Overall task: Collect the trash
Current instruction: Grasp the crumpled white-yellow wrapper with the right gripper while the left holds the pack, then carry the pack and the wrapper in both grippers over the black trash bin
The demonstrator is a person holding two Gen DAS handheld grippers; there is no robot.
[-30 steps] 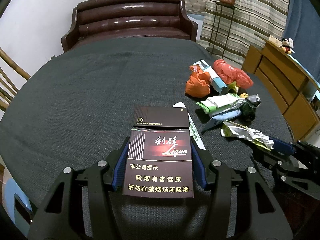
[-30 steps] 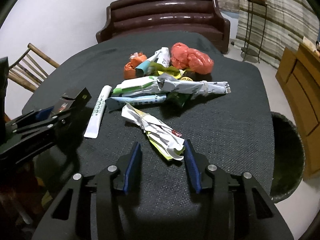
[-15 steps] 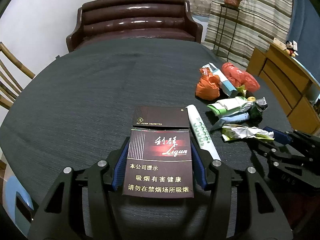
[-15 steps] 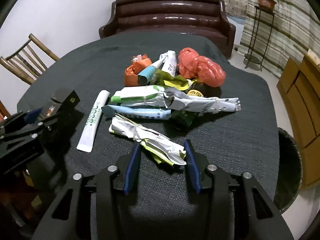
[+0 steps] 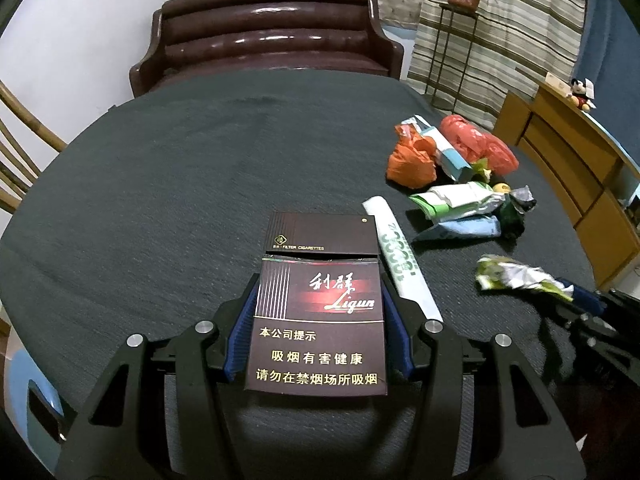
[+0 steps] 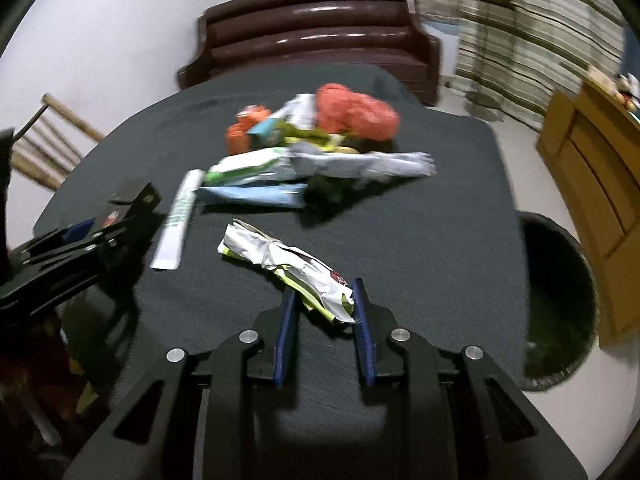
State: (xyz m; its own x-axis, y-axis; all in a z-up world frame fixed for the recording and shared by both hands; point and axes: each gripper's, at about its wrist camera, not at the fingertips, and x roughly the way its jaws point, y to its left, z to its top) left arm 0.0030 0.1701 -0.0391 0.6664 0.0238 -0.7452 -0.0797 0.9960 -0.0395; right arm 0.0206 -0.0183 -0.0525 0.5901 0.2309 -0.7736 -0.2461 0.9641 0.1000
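My left gripper [image 5: 320, 296] is shut on a dark red cigarette pack [image 5: 320, 312] with its lid flipped open, held above the dark table [image 5: 160, 200]. It also shows in the right wrist view [image 6: 132, 204]. My right gripper [image 6: 322, 300] is shut on the near end of a crumpled white and green wrapper [image 6: 288, 264], which also shows in the left wrist view [image 5: 520, 278]. A white tube [image 5: 400, 264] lies beside the pack. A pile of trash [image 6: 312, 152] with orange and red bags lies at the table's middle.
A dark round trash bin [image 6: 560, 300] stands on the floor right of the table. A brown leather sofa [image 5: 264, 48] is behind the table. A wooden cabinet [image 5: 576, 168] is at the right, a wooden chair [image 6: 44, 148] at the left.
My right gripper has closed on the crumpled wrapper and lifted it off the table towards the right. The left gripper has kept hold of the cigarette pack and shifted slightly.
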